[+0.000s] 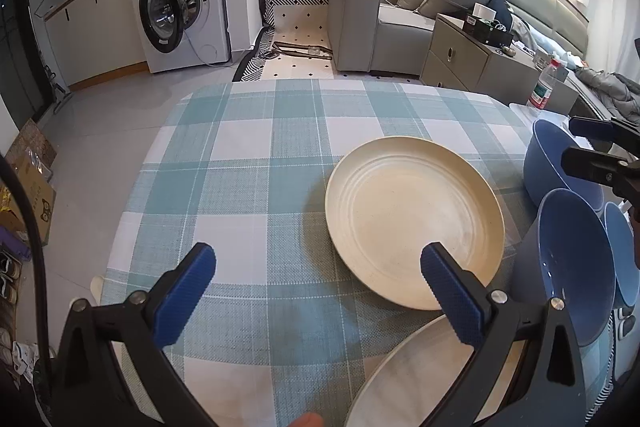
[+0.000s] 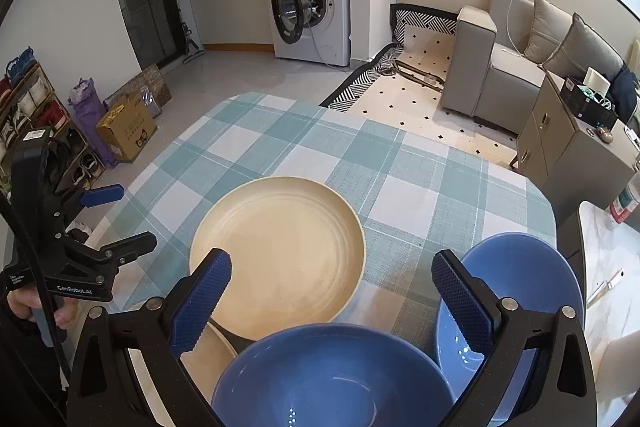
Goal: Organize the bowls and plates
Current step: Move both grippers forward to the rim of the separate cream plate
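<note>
Nearest the person, the left gripper (image 1: 316, 291) hangs over the checked tablecloth (image 1: 248, 155) with its blue pads spread wide and nothing between them; a cream plate (image 1: 404, 383) pokes in at the near edge just beneath its right finger. The right gripper (image 2: 332, 297) is likewise wide and empty, poised above a blue bowl (image 2: 328, 371) at the near edge, with a second blue bowl (image 2: 532, 267) just beside it toward the right edge. Farther in, mid-table, lies a larger cream plate (image 2: 280, 247). Beyond the far edge stand a washing machine (image 2: 308, 7) and a grey sofa (image 2: 504, 67).
</note>
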Demonstrator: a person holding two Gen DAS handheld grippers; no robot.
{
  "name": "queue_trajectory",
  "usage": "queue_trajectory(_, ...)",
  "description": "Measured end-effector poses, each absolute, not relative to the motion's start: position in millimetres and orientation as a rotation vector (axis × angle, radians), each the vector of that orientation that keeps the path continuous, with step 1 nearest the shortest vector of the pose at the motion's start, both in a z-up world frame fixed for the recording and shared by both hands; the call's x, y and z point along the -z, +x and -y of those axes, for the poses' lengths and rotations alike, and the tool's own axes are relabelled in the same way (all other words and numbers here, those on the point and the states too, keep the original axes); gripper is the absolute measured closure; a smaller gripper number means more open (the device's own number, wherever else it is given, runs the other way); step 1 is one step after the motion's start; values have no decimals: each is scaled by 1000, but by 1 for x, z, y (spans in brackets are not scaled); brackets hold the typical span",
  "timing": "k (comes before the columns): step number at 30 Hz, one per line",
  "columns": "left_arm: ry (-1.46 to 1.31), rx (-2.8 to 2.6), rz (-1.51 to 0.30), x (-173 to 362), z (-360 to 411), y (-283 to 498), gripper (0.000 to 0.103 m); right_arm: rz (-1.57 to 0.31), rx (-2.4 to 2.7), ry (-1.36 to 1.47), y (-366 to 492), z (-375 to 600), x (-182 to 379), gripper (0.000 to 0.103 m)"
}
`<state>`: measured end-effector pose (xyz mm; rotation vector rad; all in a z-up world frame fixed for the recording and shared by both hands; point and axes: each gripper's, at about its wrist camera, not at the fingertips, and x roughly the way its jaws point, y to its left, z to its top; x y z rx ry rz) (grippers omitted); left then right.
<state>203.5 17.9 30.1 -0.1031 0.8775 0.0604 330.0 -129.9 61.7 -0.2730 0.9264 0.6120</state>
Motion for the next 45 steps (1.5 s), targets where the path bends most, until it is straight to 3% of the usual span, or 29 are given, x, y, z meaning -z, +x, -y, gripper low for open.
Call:
queue_trajectory(23,-98,-59,-950,-8,-12,225,0,-1107,-624,-416,364,97,-2,1)
queue_trajectory(31,-89,-48,-968,-1,-9,230,0,-1169,-651,-443,370,90,10,5)
queue_trajectory(35,-91,-34,-973,1,-8,232,0,-1215,-659,-457,373,88,20,18)
queue_trajectory(45,-102,6,-993,11,-6,236,2,-1289,-670,-489,380,82,40,20)
